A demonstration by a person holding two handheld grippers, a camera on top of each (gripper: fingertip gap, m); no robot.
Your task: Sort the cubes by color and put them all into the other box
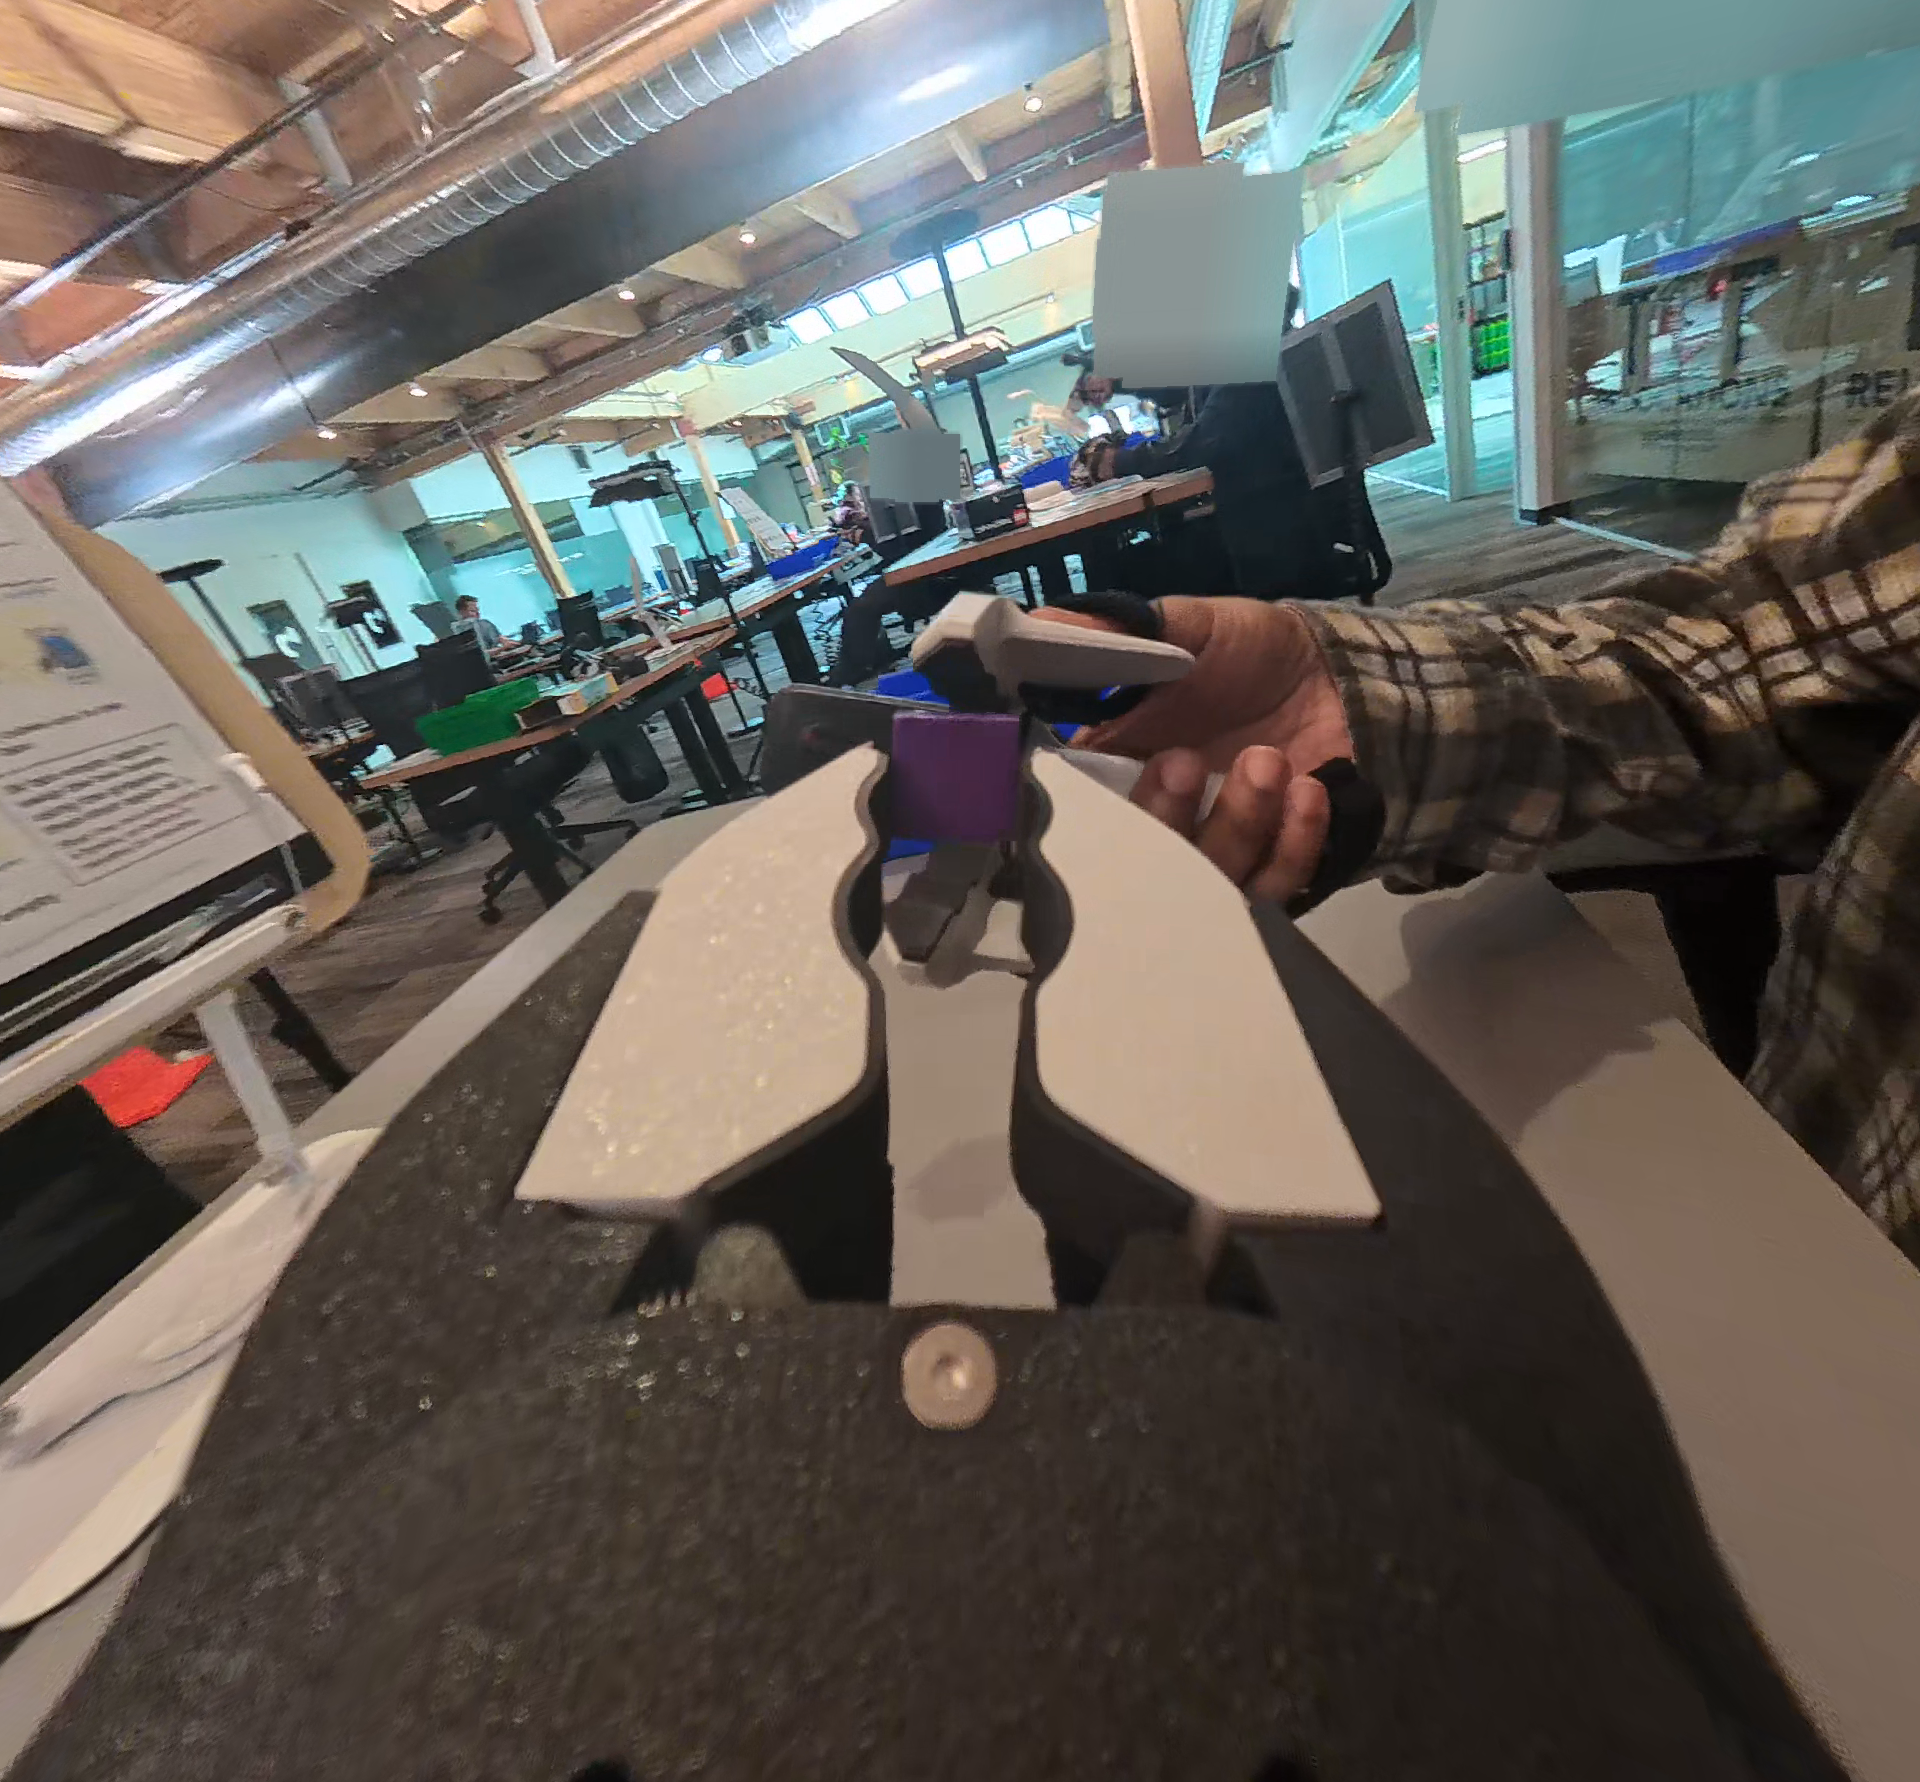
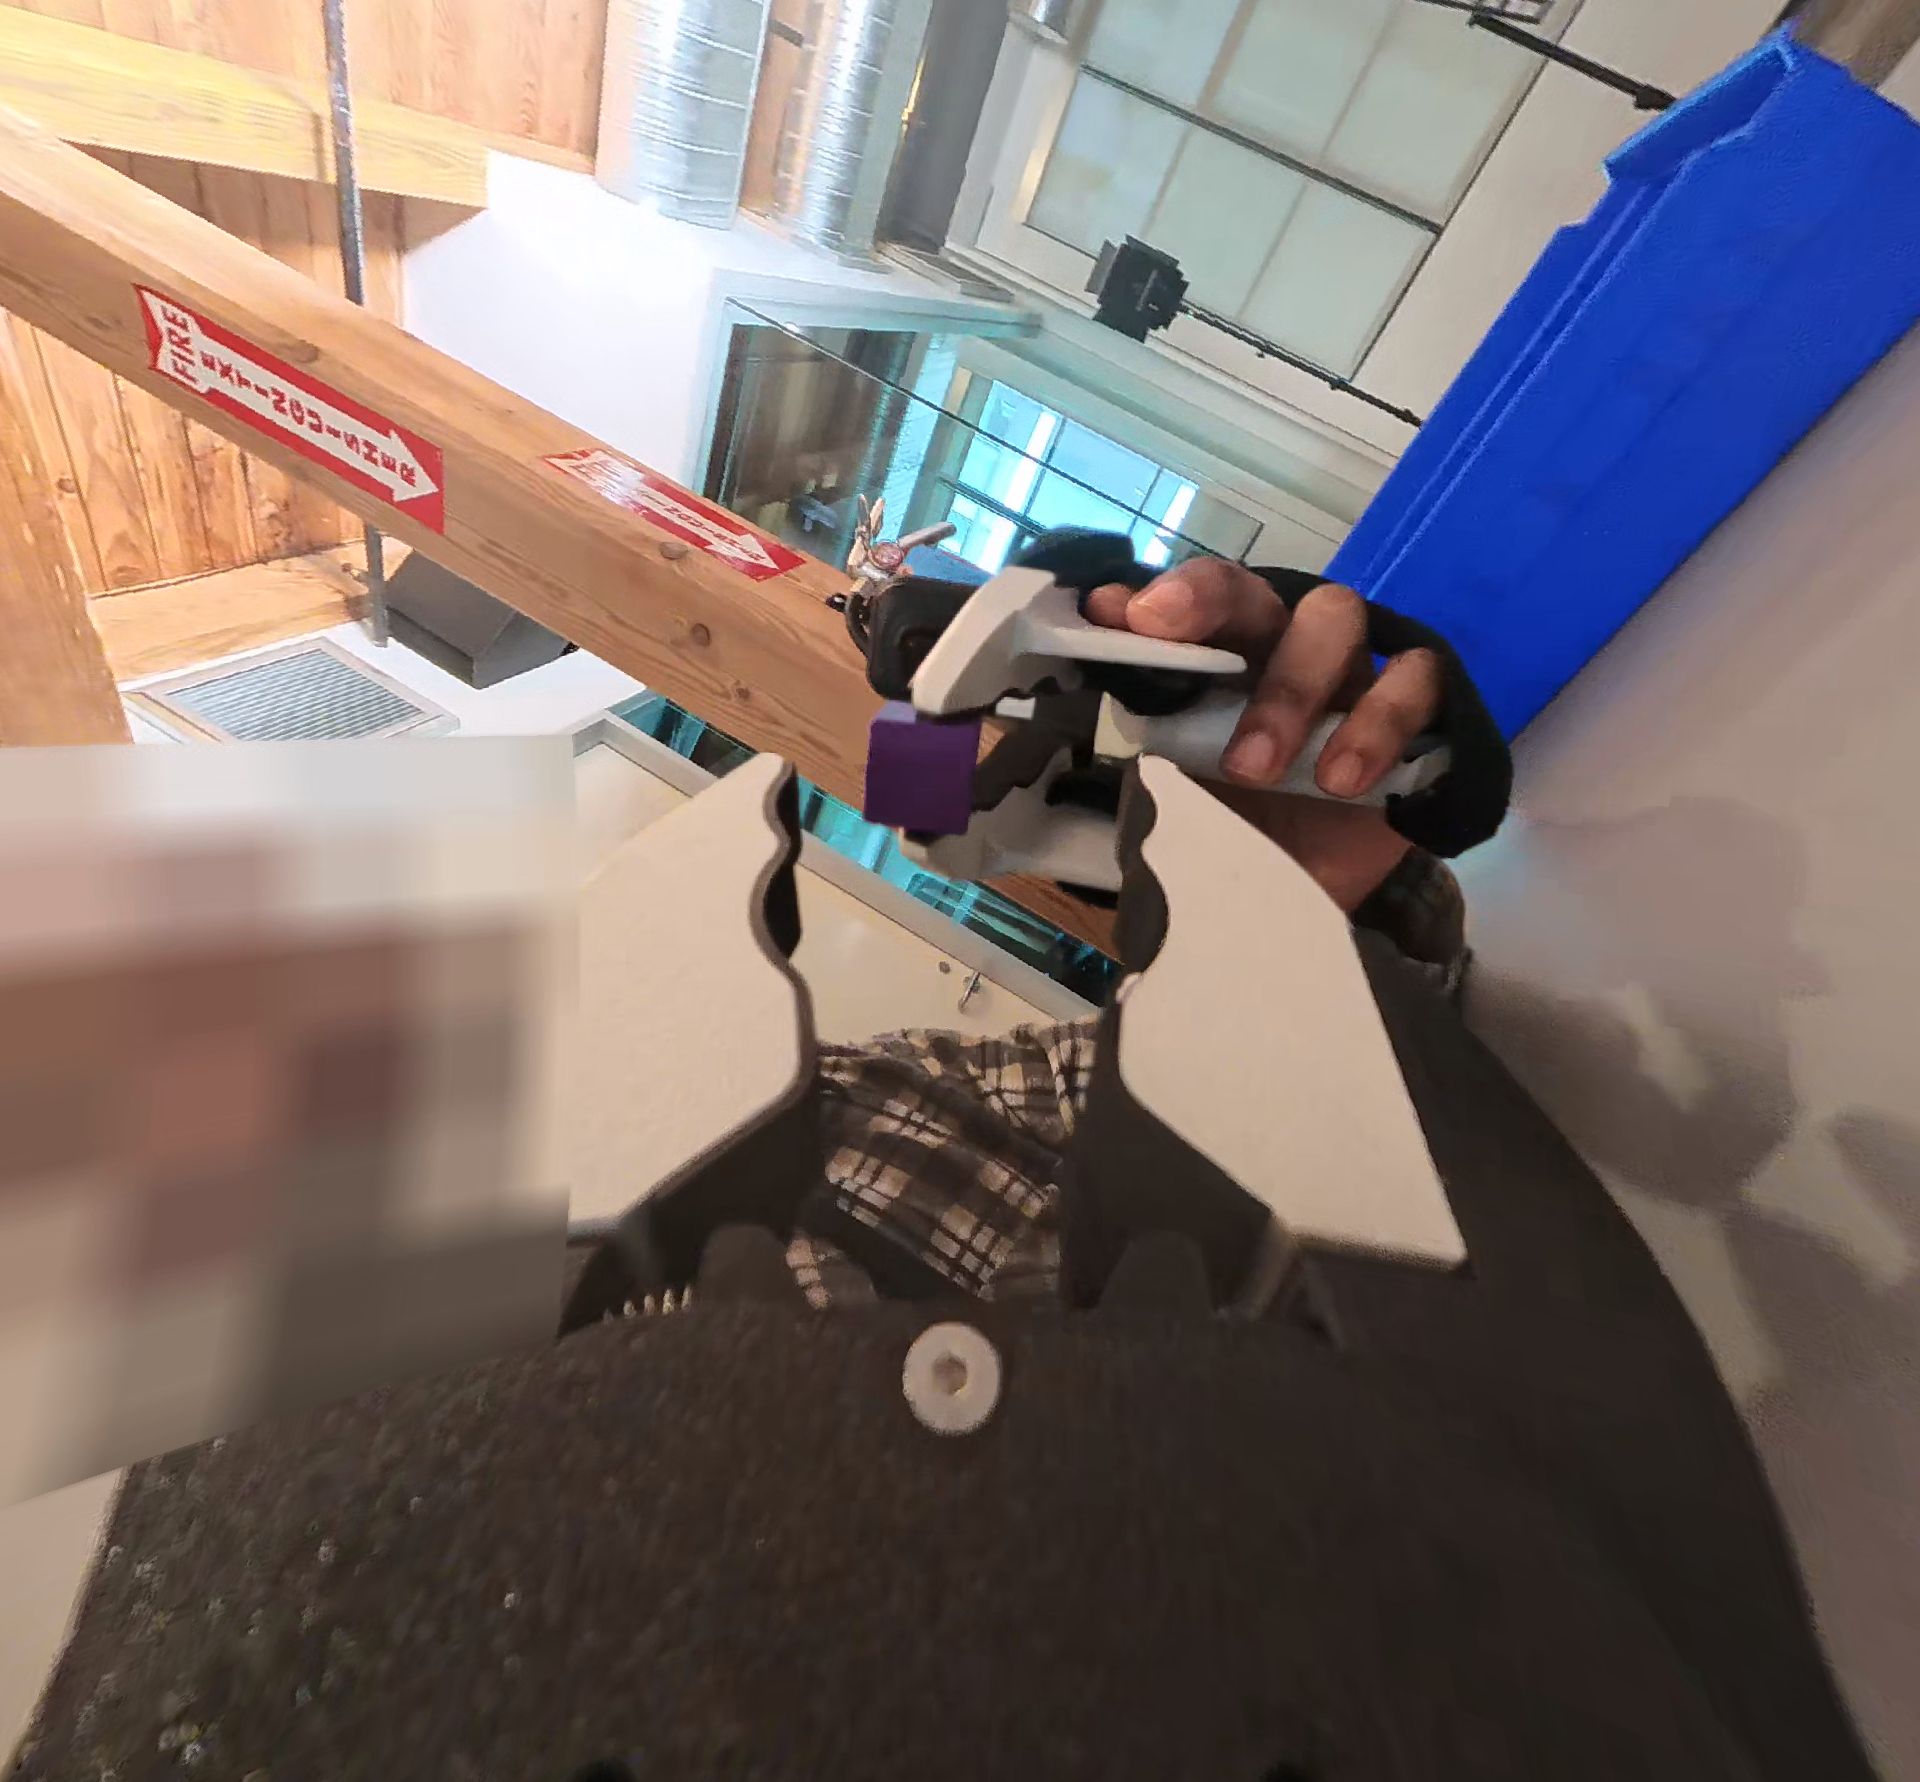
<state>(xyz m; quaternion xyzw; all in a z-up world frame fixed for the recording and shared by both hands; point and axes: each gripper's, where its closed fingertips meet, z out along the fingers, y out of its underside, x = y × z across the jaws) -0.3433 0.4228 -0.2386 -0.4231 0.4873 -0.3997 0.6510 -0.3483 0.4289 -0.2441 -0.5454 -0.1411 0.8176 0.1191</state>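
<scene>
Holding purple cube (image 1: 951, 787) clamped in left gripper (image 1: 954, 764); right gripper (image 2: 961, 787) wide open, empty. Advised: firm squeeze, level carry to blue box (image 2: 1610, 382).

Matt purple cube (image 1: 951, 776), rough wooden beam (image 2: 582, 527), glossy blue plastic bin (image 2: 1621, 402)

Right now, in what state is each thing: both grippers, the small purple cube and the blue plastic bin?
small purple cube: lifted, clamped at the fingertips of the left gripper.
left gripper: fingers shut on the small purple cube.
right gripper: fingers open, nothing between them.
blue plastic bin: its inside is hidden, so full or empty cannot be told.
</scene>
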